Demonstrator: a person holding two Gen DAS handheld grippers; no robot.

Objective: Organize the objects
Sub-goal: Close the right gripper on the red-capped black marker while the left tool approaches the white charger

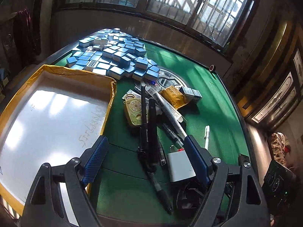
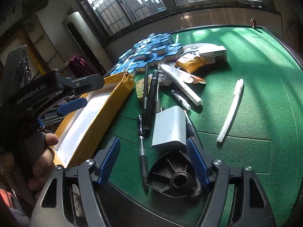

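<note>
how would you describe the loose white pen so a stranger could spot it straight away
On the green felt table, look to the right of the jumbled pile of black pens. The slim white plastic pen lies alone on bare felt, touching nothing, the only all-white pen there.

Our left gripper: black angular frame, triangular cut-outs, round silver screws at 10 and 2 o'clock, ribbed blue pads lining jaws. Our right gripper: same black frame, silver screws, ribbed blue pads. In right wrist view, left gripper body at 9 o'clock carries white "GenRobot.AI" lettering.
</note>
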